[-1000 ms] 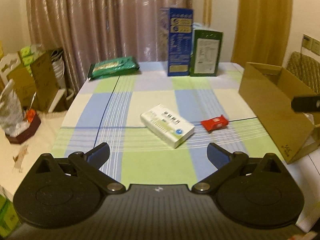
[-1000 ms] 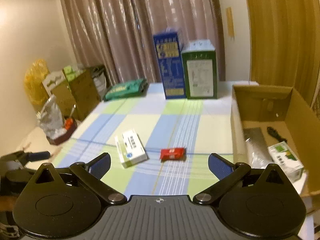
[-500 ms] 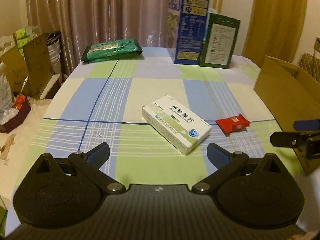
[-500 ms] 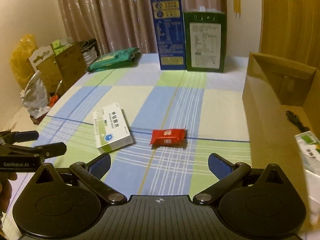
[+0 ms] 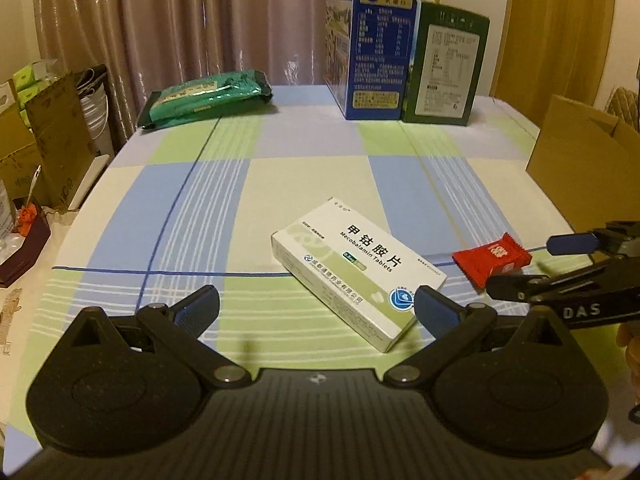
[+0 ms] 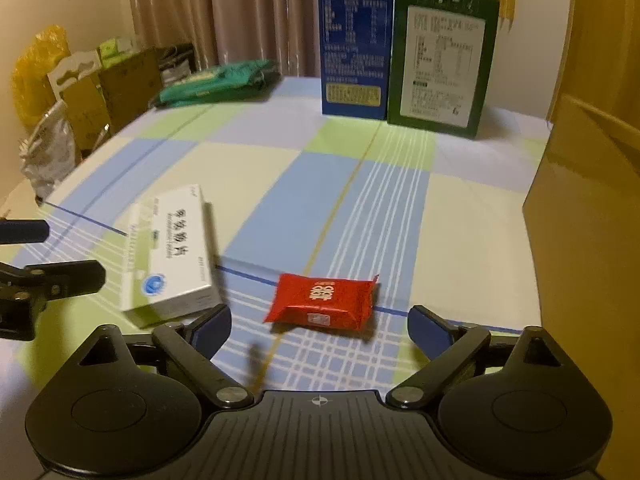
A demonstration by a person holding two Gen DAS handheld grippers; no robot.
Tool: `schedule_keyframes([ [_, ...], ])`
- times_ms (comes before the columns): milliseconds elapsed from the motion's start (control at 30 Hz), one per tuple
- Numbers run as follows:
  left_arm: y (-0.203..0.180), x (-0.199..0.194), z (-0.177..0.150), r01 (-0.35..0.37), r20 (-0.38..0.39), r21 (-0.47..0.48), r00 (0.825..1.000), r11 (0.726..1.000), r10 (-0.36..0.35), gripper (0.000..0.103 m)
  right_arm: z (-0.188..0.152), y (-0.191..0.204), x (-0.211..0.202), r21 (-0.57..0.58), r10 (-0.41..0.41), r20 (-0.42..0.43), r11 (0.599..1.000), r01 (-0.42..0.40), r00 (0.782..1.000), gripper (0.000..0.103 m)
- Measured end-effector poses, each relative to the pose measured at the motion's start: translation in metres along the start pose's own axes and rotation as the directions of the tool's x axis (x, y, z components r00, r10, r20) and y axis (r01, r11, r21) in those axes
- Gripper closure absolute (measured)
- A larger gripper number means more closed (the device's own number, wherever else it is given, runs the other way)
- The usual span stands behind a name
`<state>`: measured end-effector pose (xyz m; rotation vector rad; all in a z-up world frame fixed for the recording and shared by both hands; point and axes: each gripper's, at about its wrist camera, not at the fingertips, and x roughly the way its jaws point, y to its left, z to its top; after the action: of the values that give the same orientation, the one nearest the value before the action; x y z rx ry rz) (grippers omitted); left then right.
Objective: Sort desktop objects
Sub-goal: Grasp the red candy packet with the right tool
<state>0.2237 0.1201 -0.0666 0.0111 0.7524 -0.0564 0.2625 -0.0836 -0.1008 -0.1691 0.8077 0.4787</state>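
Observation:
A white and green medicine box (image 5: 356, 268) lies flat on the checked tablecloth; it also shows in the right wrist view (image 6: 168, 256). A red snack packet (image 6: 322, 300) lies to its right, also seen in the left wrist view (image 5: 494, 258). My left gripper (image 5: 316, 308) is open and empty, low over the cloth, with the box just ahead between its fingers. My right gripper (image 6: 320, 326) is open and empty, with the red packet just ahead of its fingertips. The right gripper also shows at the right edge of the left wrist view (image 5: 560, 264).
A tall blue carton (image 5: 370, 40) and a green carton (image 5: 444, 64) stand at the table's far edge. A green packet (image 5: 208, 96) lies at the back left. An open cardboard box (image 6: 588, 208) stands on the right. Boxes and bags crowd the floor to the left (image 5: 36, 140).
Both grippers have moved forward and down toward the table. The medicine box and the red packet now sit much closer to the fingertips. Both stay open.

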Motion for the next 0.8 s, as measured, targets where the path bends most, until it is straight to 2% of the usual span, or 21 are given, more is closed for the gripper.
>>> schedule_keyframes([
  [333,-0.006,0.016,-0.001,0.014,-0.029,0.013,0.999,1.000,-0.014,0.001,0.002,0.003,0.029,-0.061,0.002,-0.019,0.998,-0.003,1.000,0.023],
  [600,-0.011,0.022,-0.003,0.020,-0.040,0.013,0.999,1.000,-0.020,0.001,0.003,0.005,0.032,-0.077,-0.005,-0.022,0.997,0.003,1.000,0.047],
  [800,-0.012,0.021,-0.003,0.035,-0.038,0.002,0.999,0.999,-0.035,0.001,0.004,0.004,0.030,-0.060,-0.011,-0.026,0.998,0.010,1.000,0.055],
])
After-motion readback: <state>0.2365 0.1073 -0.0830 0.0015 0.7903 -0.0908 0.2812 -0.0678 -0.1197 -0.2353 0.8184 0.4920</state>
